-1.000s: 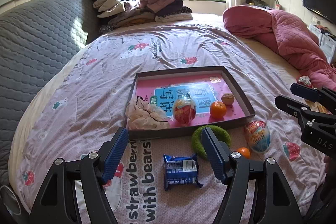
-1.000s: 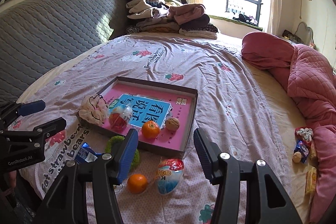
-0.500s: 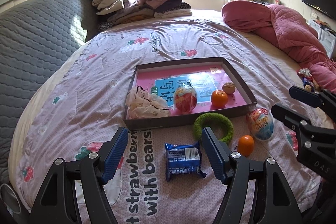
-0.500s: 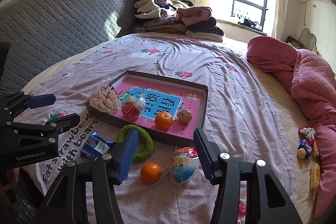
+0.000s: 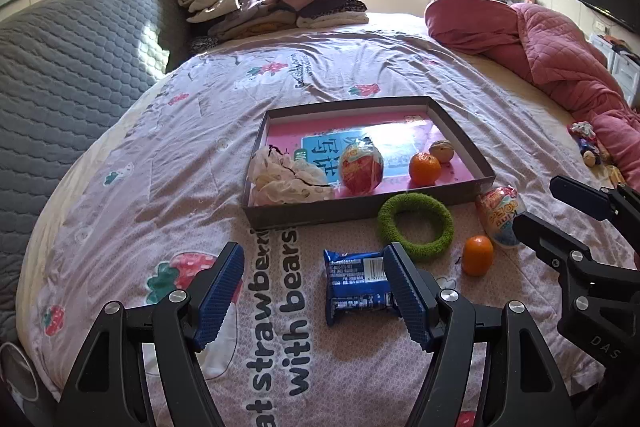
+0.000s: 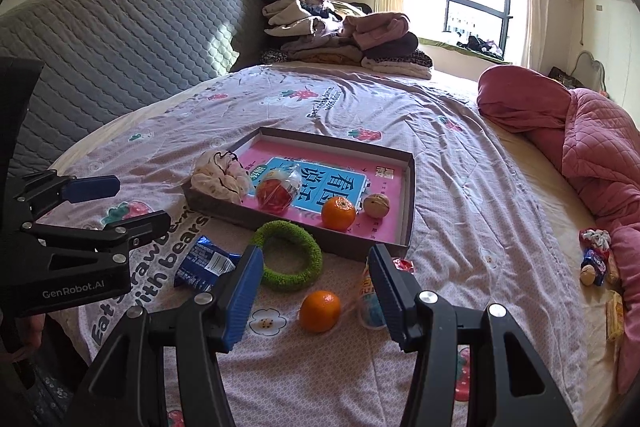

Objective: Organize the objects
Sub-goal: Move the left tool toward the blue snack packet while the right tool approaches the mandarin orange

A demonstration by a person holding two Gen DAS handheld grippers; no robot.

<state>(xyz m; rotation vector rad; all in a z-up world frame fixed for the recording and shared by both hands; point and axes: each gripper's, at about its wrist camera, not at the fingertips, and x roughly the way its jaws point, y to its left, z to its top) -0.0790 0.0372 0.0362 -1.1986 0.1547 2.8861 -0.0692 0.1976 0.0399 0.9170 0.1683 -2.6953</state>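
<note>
Left wrist view, shallow box [image 5: 360, 211] holding wrapped egg [image 5: 361, 167], orange [image 5: 424, 168], walnut [image 5: 441, 151], cloth [image 5: 285, 179]

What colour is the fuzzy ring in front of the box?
Green; the ring shows best in the left wrist view.

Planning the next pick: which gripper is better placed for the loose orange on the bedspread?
Right. The loose orange lies between the open right gripper fingers; the left gripper faces the blue packet.

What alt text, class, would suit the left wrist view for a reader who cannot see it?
The open left gripper hangs over a blue snack packet on a bedspread. Beyond lie a green ring, a loose orange, and a shallow box holding small items.
</note>
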